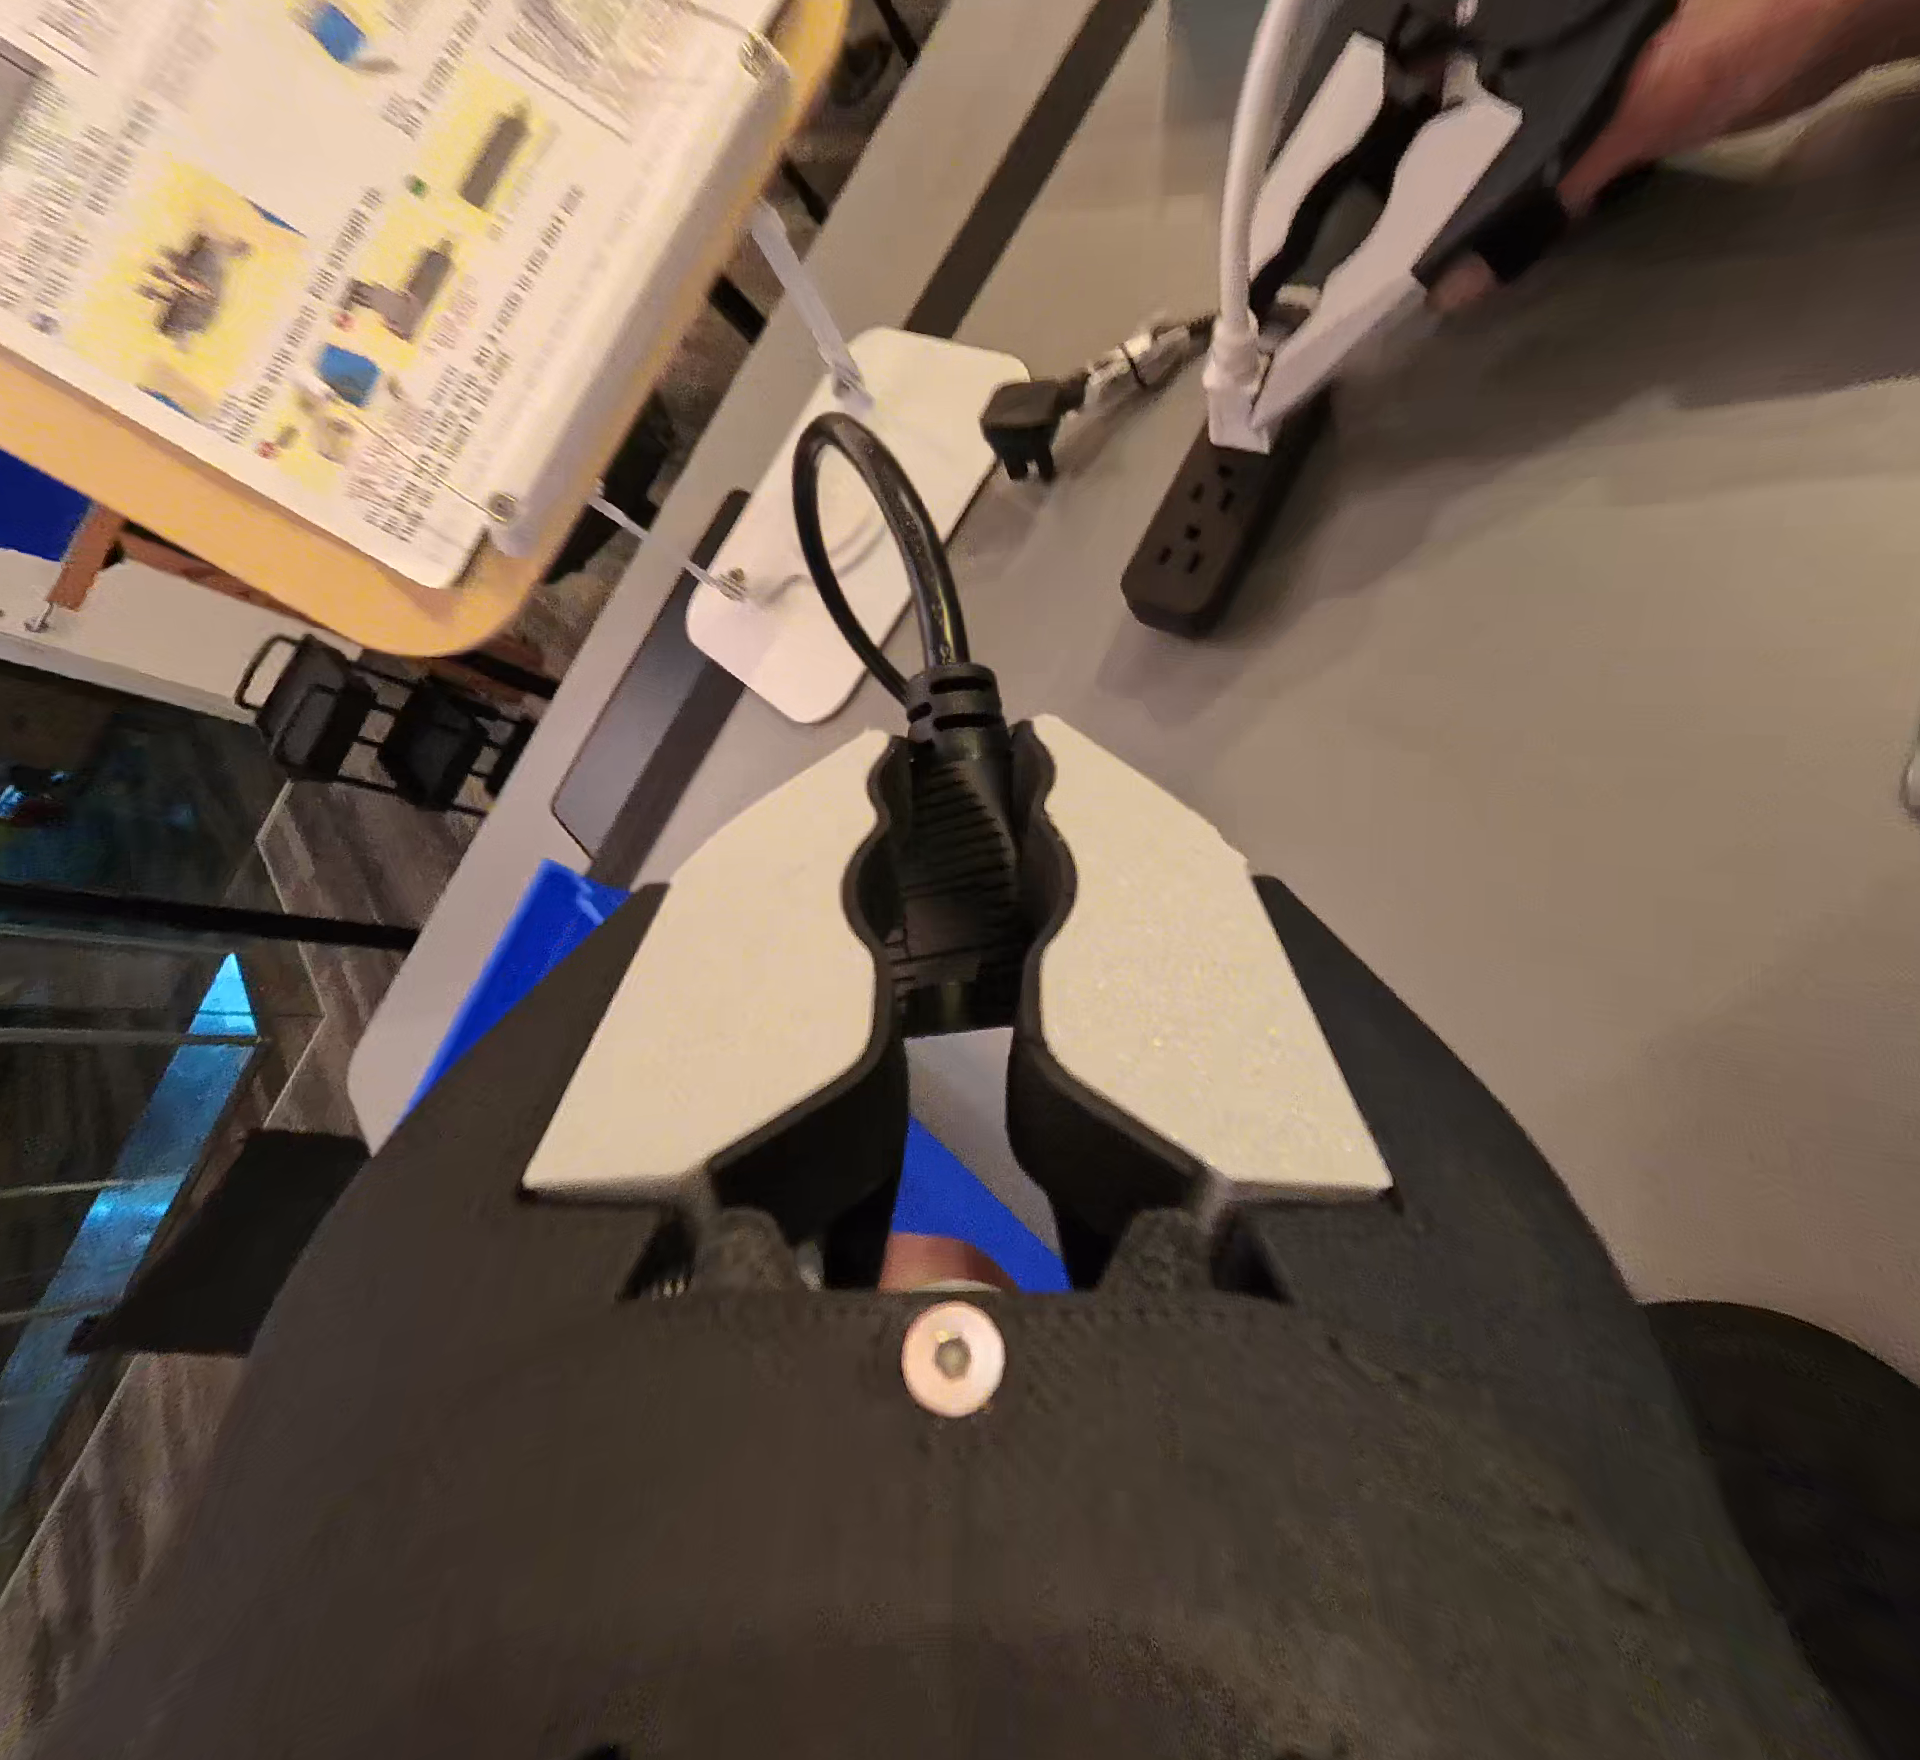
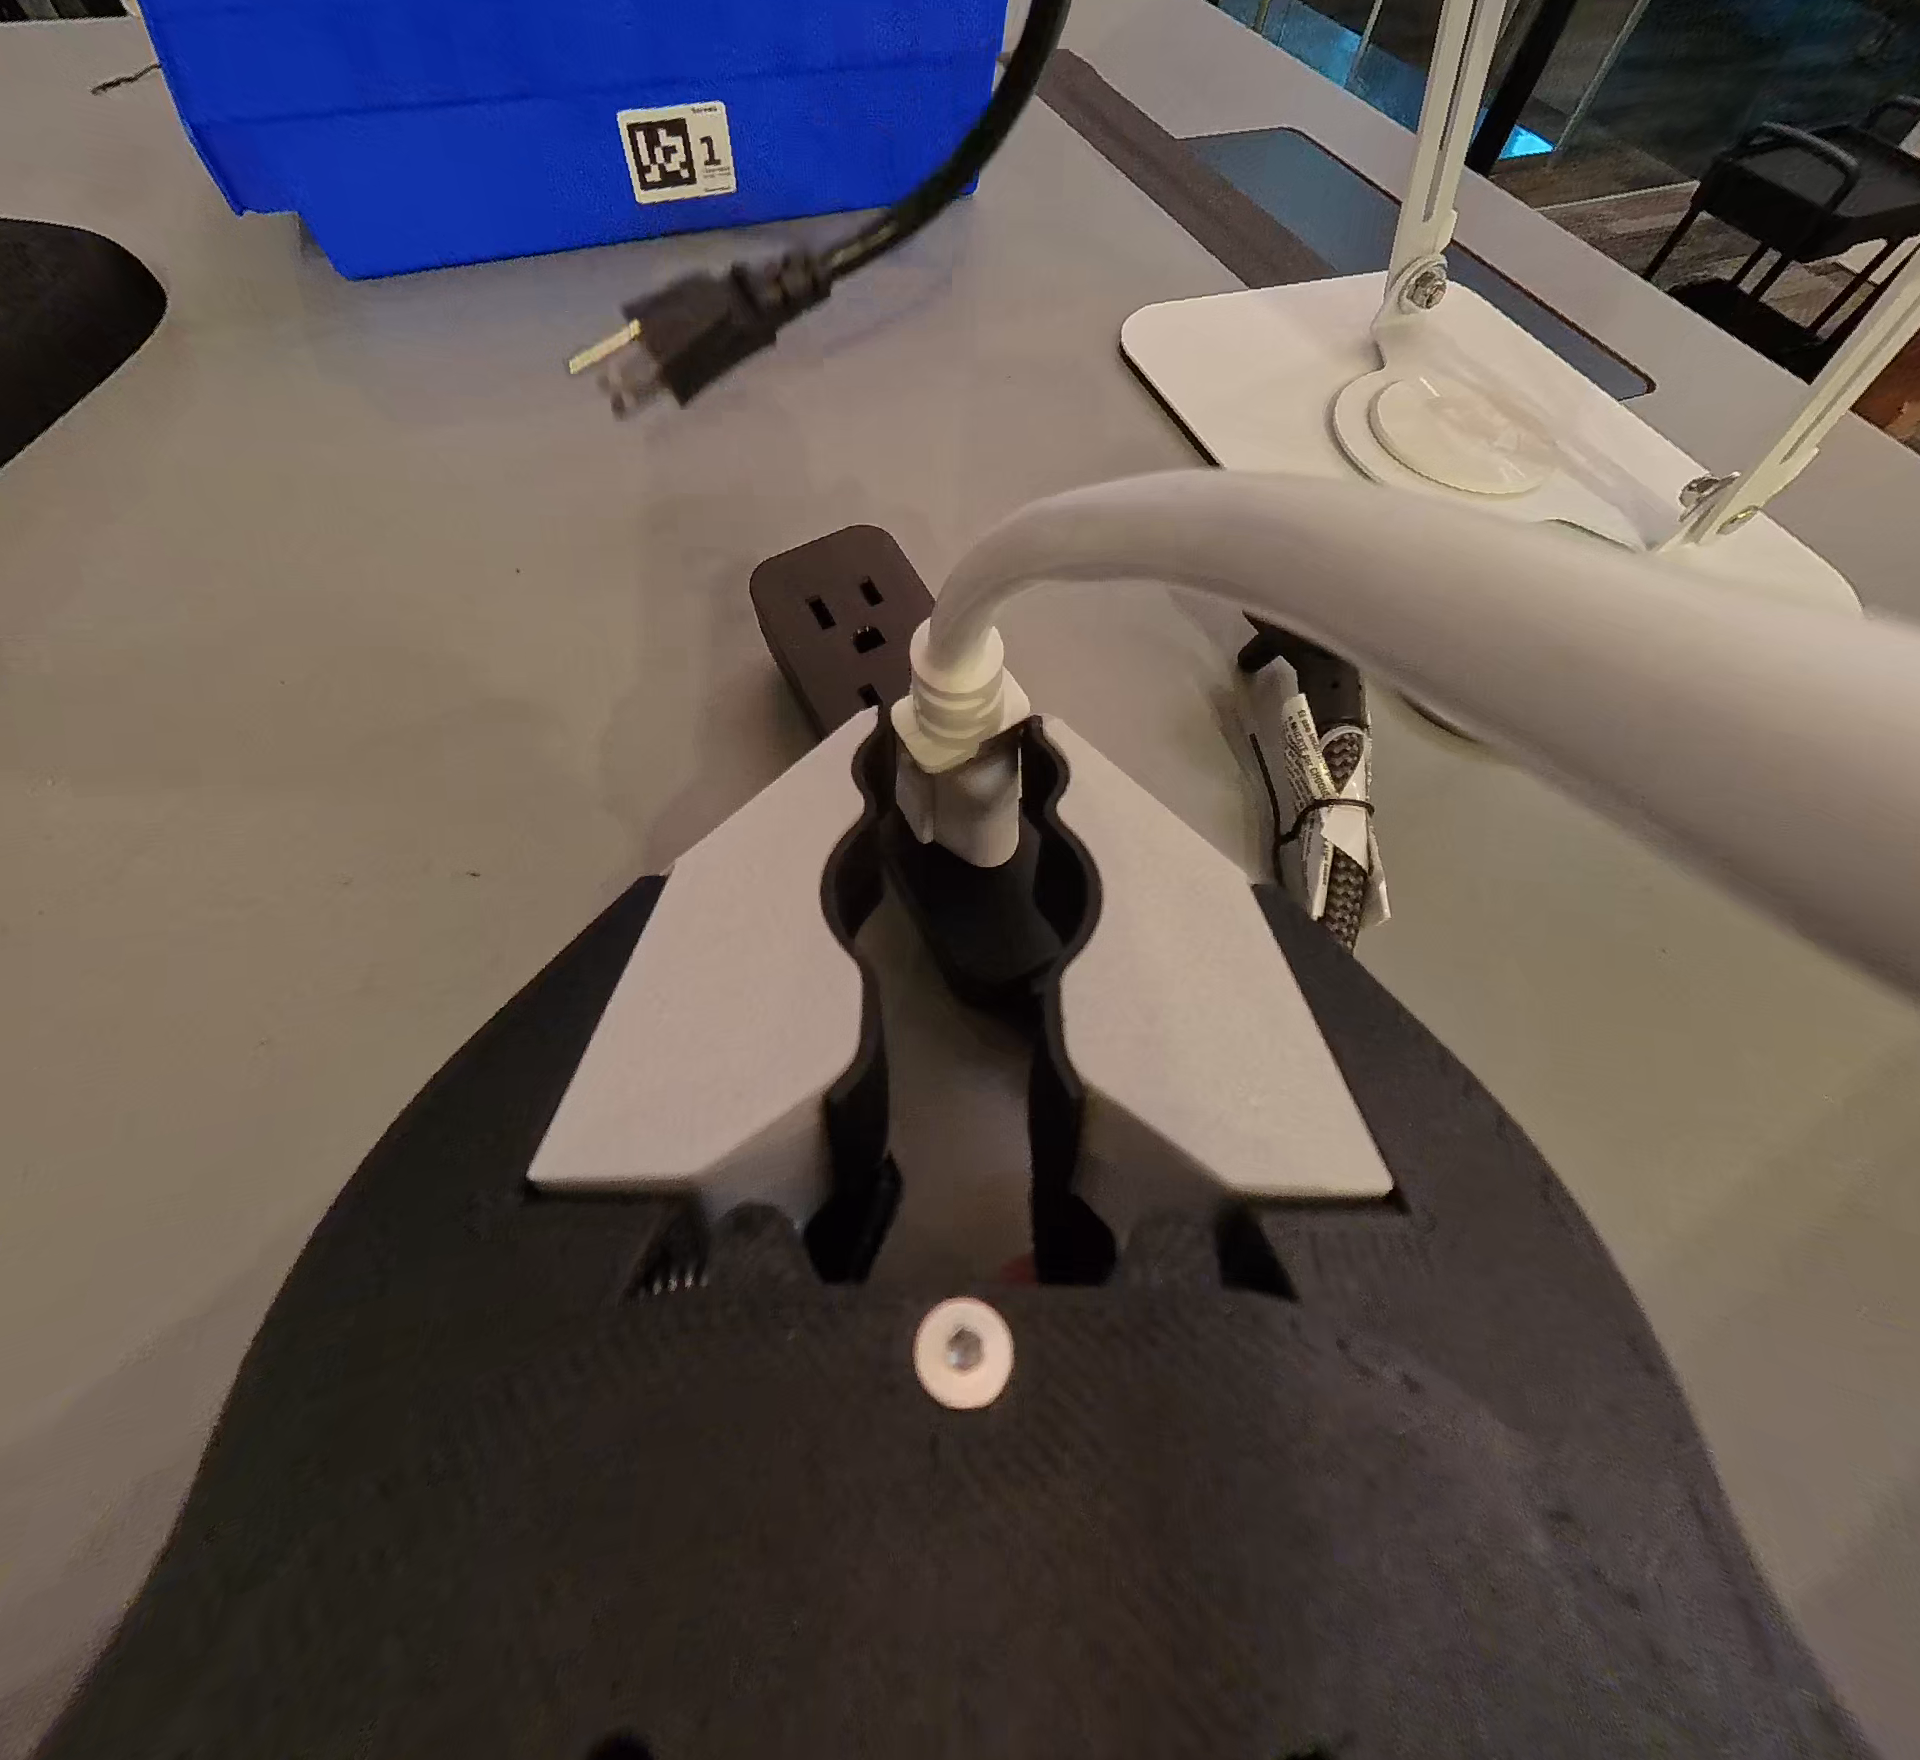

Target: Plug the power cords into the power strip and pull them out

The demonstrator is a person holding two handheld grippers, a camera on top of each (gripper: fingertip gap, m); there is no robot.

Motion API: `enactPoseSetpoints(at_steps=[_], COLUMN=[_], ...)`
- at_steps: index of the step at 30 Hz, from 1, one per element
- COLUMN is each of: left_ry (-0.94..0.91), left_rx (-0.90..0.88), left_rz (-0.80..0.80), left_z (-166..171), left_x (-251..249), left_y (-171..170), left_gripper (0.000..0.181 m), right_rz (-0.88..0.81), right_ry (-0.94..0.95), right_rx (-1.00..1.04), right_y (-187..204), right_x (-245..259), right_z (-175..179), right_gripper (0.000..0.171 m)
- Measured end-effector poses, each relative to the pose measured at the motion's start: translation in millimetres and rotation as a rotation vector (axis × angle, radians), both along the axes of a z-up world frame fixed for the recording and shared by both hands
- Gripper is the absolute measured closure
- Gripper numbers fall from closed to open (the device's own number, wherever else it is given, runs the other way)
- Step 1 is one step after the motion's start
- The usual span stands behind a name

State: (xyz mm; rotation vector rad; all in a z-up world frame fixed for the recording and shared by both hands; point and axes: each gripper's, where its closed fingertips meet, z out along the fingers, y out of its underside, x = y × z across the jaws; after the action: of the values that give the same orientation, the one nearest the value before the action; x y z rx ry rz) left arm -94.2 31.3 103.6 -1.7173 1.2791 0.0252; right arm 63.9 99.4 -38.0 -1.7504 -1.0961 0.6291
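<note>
My left tongs (image 1: 951,837) squeeze a black plug (image 1: 958,863), up off the surface (image 1: 1455,775). My right tongs (image 2: 961,775) pinch the white plug (image 2: 961,754), which stands in the black power strip (image 2: 831,598) under their tips. Far ahead of them lies another black plug (image 2: 686,339) by a blue bin (image 2: 468,100).

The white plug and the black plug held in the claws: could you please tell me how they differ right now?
The white plug stands on the power strip's end outlet; the black plug is held clear of the strip. The white plug's cord arcs upward; the black plug's curls into a loop. Each is clamped: right claw on white, left claw on black.
</note>
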Motion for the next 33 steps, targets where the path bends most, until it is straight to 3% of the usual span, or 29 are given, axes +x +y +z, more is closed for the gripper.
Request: enactPoseSetpoints(at_steps=[7, 16, 20, 25, 28, 33], left_ry=[0.269, 0.317, 0.159, -0.073, -0.009, 0.108], left_rx=[0.000, -0.165, -0.280, -0.317, -0.258, -0.310], left_rz=[-0.003, -0.093, -0.110, -0.051, 0.083, 0.279], left_z=[-76, -152, -157, -119, -112, -142], left_x=[20, 36, 40, 29, 6, -17], left_y=[-11, -34, -43, -25, 10, 56], left_gripper=[0.164, 0.163, 0.158, 0.146, 0.140, 0.131], right_rz=[0.000, 0.000, 0.001, -0.002, 0.001, -0.001], right_ry=[0.000, -0.013, -0.013, -0.020, -0.031, -0.043], right_rx=[-0.002, -0.002, -0.004, -0.006, -0.004, -0.003], right_y=[0, -1, -1, 0, -1, -2], right_x=[0, 1, 1, 2, 2, 4], right_z=[0, -2, -3, -4, -5, -7], right_gripper=[0.150, 0.149, 0.149, 0.149, 0.149, 0.148])
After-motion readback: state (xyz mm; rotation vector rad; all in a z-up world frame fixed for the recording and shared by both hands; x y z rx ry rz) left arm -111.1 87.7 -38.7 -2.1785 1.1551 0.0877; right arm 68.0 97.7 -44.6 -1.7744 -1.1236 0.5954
